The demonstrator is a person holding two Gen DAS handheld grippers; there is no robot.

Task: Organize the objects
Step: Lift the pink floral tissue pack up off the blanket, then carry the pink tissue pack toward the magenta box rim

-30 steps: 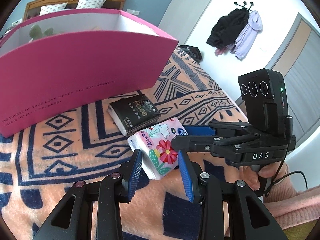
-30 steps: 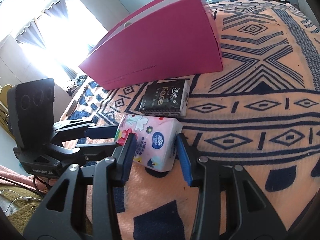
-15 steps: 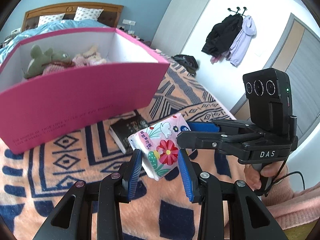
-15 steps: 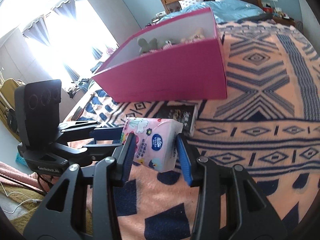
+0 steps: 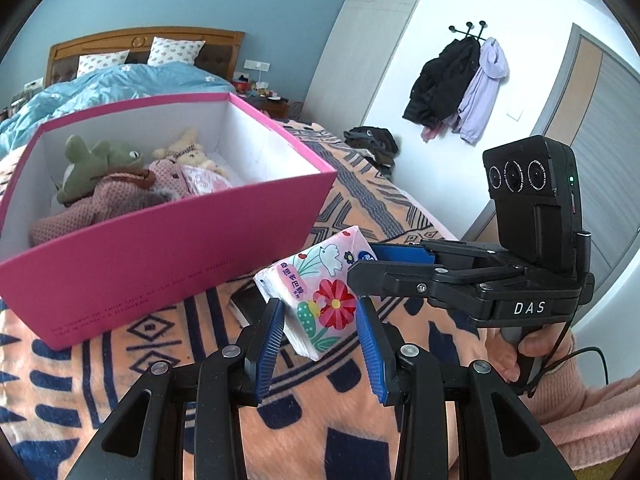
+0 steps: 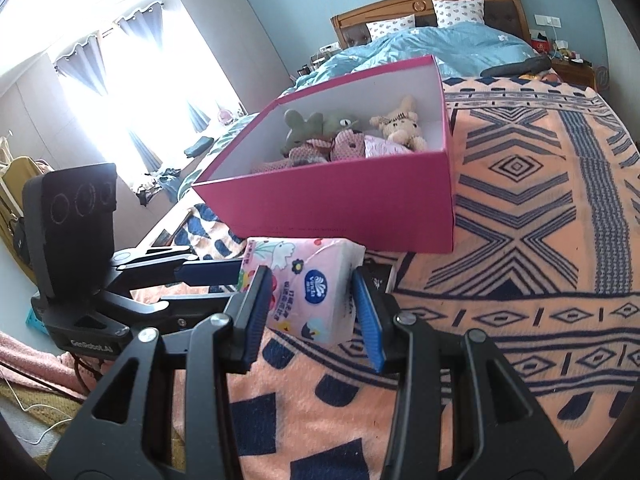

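Both tongs (image 5: 320,322) pinching tissue pack (image 6: 308,288), apparently airborne

Daylight is flooding the bedroom. In the right wrist view the curtained window (image 6: 132,92) at ten o'clock is blowing out to pure white, washing out nearby detail. The white wall (image 5: 400,80) at one o'clock in the left wrist view is glaring too. Both fisheye frames are bending straight lines and darkening at the corners. Focus is holding crisp throughout; shadows are staying soft.
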